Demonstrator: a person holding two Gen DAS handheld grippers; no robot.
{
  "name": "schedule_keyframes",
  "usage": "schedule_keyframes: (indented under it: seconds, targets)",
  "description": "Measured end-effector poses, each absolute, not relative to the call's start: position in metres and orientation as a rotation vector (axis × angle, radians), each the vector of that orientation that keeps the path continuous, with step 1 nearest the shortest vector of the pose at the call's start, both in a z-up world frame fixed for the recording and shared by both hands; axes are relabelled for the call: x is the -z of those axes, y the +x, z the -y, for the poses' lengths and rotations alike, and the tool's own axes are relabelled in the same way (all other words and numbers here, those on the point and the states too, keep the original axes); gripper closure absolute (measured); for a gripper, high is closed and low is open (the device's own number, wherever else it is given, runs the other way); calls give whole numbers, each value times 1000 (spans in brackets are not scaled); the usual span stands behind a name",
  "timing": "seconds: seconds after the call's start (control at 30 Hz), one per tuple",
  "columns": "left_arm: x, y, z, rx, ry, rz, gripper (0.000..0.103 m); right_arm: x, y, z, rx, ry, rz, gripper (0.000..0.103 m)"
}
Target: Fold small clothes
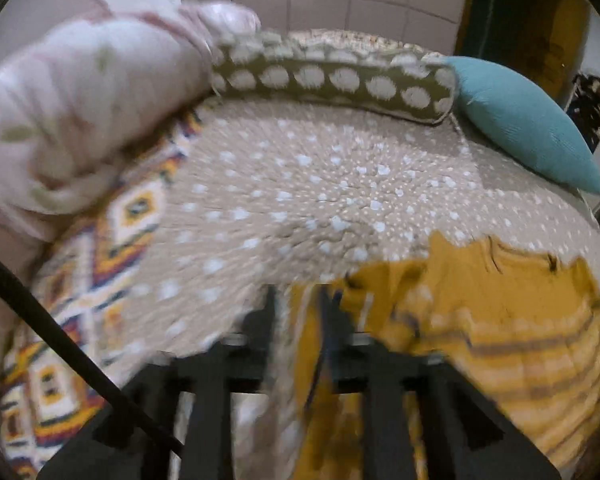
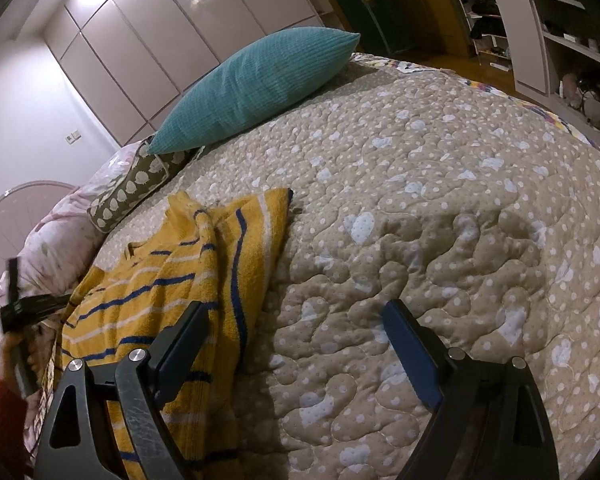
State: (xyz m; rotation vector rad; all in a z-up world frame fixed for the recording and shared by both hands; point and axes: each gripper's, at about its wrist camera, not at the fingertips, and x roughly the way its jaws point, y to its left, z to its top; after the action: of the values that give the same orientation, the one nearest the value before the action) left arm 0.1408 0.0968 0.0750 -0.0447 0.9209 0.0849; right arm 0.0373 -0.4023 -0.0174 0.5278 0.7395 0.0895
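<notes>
While the left gripper (image 1: 296, 304) pinches the yellow striped sweater's (image 2: 172, 280) edge, the right gripper (image 2: 296, 328) hangs spread, the garment lying to its left.

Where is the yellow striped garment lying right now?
The yellow striped garment lies on the beige dotted quilt, left in the right wrist view, below the teal pillow; left gripper pinches its edge.

Left tool (image 1: 298, 300) low over the bed, fingers close together with a fold of yellow cloth pinched between them, view blurred. Right tool (image 2: 296, 312) fingers spread wide apart, nothing between them, hovering level.
</notes>
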Motion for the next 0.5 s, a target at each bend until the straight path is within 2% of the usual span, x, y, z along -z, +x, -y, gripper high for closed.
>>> schedule_keyframes:
  seconds: [0.07, 0.1, 0.23, 0.43, 0.5]
  targets:
    - [-89, 103, -97, -94, -67, -867, 39, 17, 38, 401, -88, 521, -744, 10]
    - [-93, 89, -97, -95, -86, -854, 37, 17, 39, 401, -86, 516, -747, 10]
    - [-80, 17, -82, -83, -174, -845, 34, 16, 40, 397, -86, 494, -761, 7]
    - [-8, -40, -48, -117, -156, -961, 34, 14, 46, 384, -53, 395, -815, 3]
    - [1, -55, -36, -131, -74, -865, 29, 13, 50, 378, -42, 355, -836, 2]
